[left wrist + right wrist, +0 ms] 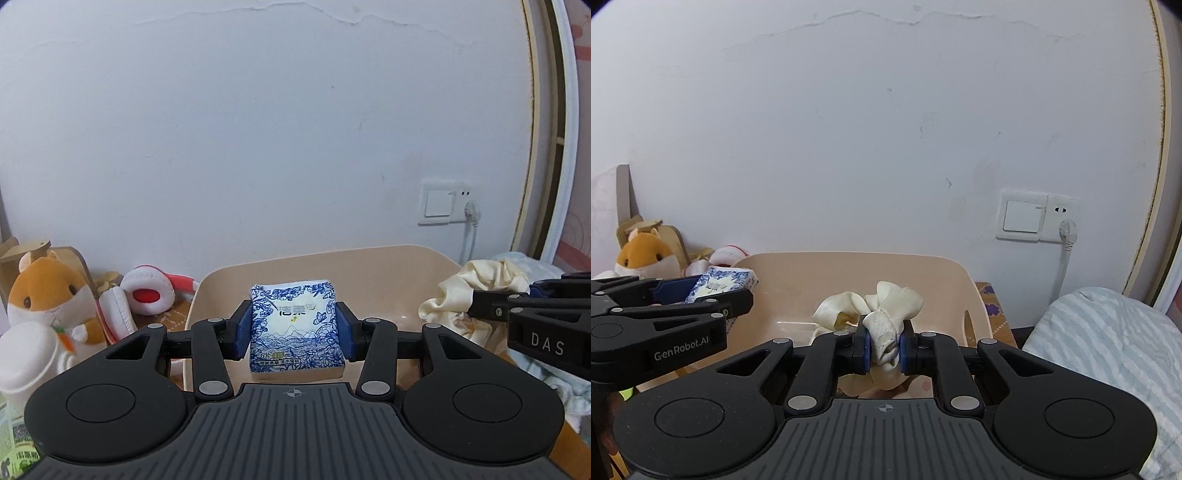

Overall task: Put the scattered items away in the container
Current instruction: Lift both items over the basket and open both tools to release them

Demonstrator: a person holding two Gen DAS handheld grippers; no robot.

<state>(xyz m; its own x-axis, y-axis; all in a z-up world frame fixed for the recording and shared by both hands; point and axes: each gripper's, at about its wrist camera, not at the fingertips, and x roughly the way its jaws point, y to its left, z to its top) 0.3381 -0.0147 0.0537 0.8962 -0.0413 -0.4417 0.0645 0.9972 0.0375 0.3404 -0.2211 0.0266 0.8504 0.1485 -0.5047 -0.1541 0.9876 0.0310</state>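
Both loads poised over the beige plastic tub!
Left gripper clamps the blue-floral tissue pack, right gripper pinches the cream satin scrunchie, ready for dropping in.

I see a white tissue pack printed with blue flowers, a cream cloth, a beige basin, an orange-and-white hamster plush, and red-and-white headphones.

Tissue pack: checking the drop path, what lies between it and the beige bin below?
Nothing: in the left wrist view the tissue pack hangs over bare beige bin floor.
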